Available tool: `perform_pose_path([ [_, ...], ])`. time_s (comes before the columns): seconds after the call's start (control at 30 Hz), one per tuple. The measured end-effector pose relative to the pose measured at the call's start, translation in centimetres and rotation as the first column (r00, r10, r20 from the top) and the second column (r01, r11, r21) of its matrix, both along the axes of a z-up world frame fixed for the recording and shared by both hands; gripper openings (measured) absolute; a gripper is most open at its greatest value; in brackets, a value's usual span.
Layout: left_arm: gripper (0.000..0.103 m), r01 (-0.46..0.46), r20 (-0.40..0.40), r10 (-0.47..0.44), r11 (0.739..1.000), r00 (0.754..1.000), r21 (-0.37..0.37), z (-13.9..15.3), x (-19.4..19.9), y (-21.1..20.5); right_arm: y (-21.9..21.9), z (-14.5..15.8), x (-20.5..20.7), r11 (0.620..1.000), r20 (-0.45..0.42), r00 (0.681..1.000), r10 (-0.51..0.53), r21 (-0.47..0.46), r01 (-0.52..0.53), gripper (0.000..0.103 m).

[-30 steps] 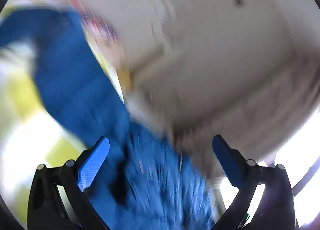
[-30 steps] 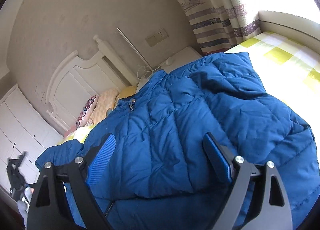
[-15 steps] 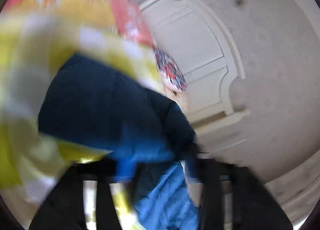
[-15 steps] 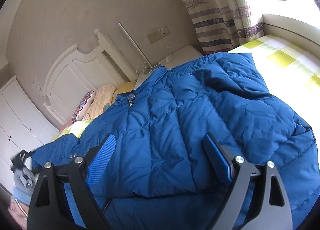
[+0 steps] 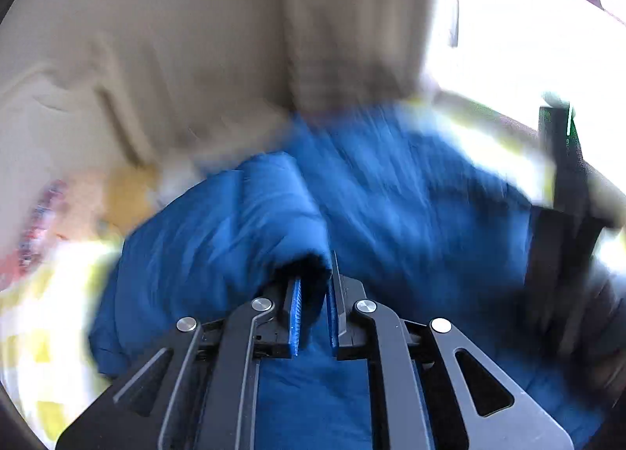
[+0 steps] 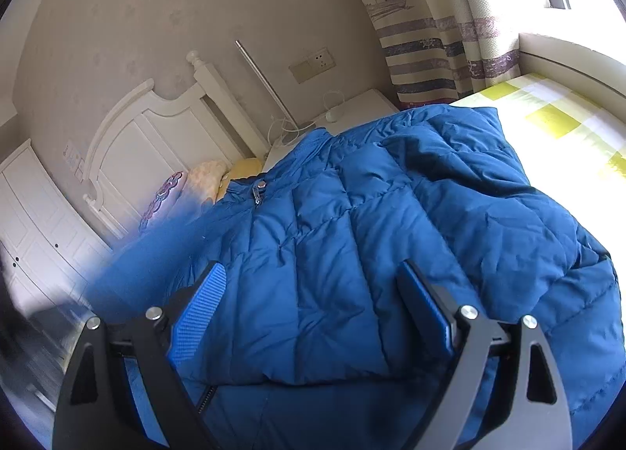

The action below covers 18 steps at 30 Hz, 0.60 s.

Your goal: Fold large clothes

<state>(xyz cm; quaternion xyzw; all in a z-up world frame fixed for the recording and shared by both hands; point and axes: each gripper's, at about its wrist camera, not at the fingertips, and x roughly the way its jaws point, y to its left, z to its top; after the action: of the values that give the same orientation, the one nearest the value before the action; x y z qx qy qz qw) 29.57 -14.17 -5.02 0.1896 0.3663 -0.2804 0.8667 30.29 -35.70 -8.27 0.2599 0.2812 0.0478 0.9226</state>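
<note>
A big blue puffer jacket lies spread on the bed, zip pull near the collar. My right gripper hovers just above its middle, open, with nothing between the pads. In the left wrist view, my left gripper is closing its last bit, and its blue pads pinch the cuff end of the jacket's sleeve. The sleeve is raised over the jacket body. That view is motion-blurred. A dark blurred upright shape at its right edge looks like the other gripper.
The bed has a yellow-and-white checked sheet. A white headboard and pillows sit behind the jacket. A white nightstand with cables, a striped curtain and a white wardrobe border the bed.
My left gripper went from wide open to shut on the sleeve cuff, and swung fast across with it over the jacket. The right gripper stayed put, open.
</note>
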Motion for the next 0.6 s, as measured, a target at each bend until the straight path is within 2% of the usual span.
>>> perform_pose_path([
  [0.07,0.010,-0.026,-0.027,0.027,0.999,0.999,0.020,-2.8,-0.2,-0.5,-0.2,0.0,-0.2,1.000,0.005,1.000,-0.008,0.009,0.008,0.089],
  [0.1,0.010,-0.035,-0.024,0.035,0.999,0.999,0.008,-3.2,-0.7,0.2,-0.3,-0.1,-0.2,1.000,0.007,1.000,-0.009,0.013,0.009,0.089],
  [0.2,0.010,-0.076,-0.020,0.074,0.992,0.997,-0.101,-1.5,-1.3,3.0,-0.3,-0.1,0.0,1.000,0.003,1.000,-0.004,0.014,0.004,0.089],
  [0.27,0.010,-0.119,0.048,0.132,0.970,0.990,-0.214,0.5,-2.4,6.2,-0.1,-0.1,0.0,1.000,0.003,1.000,0.001,0.006,-0.001,0.089],
  [0.3,0.012,-0.167,0.077,0.197,0.943,0.977,-0.289,1.7,-3.2,8.8,-0.1,0.0,0.0,1.000,0.003,1.000,0.003,0.003,-0.003,0.089],
  [0.33,0.014,-0.216,0.081,0.256,0.918,0.963,-0.331,1.6,-1.7,11.2,0.0,-0.1,0.0,1.000,0.002,1.000,0.003,0.001,-0.003,0.089],
  [0.37,0.018,-0.312,0.066,0.360,0.873,0.931,-0.375,2.0,-1.6,14.1,0.0,-0.1,0.0,1.000,0.002,1.000,0.002,0.000,-0.002,0.089],
  [0.4,0.023,-0.405,0.035,0.450,0.832,0.892,-0.379,1.9,-1.4,16.6,0.1,0.0,0.0,1.000,0.003,1.000,0.002,-0.002,-0.002,0.089],
  [0.43,0.023,-0.480,-0.007,0.514,0.795,0.857,-0.370,1.2,-0.8,18.2,0.1,0.0,0.0,1.000,0.003,1.000,0.003,-0.004,-0.003,0.089],
  [0.47,0.023,-0.543,-0.084,0.553,0.758,0.829,-0.361,0.1,-0.3,20.4,0.2,0.0,0.1,1.000,0.003,1.000,0.005,-0.010,-0.005,0.089],
  [0.53,0.023,-0.592,-0.163,0.574,0.733,0.802,-0.335,-1.4,0.5,21.7,0.7,0.1,0.1,0.999,0.004,1.000,0.017,-0.036,-0.017,0.089],
  [0.6,0.023,-0.597,-0.176,0.572,0.742,0.801,-0.305,-2.4,0.8,21.4,1.4,0.3,0.2,0.997,0.005,1.000,0.029,-0.074,-0.029,0.089],
])
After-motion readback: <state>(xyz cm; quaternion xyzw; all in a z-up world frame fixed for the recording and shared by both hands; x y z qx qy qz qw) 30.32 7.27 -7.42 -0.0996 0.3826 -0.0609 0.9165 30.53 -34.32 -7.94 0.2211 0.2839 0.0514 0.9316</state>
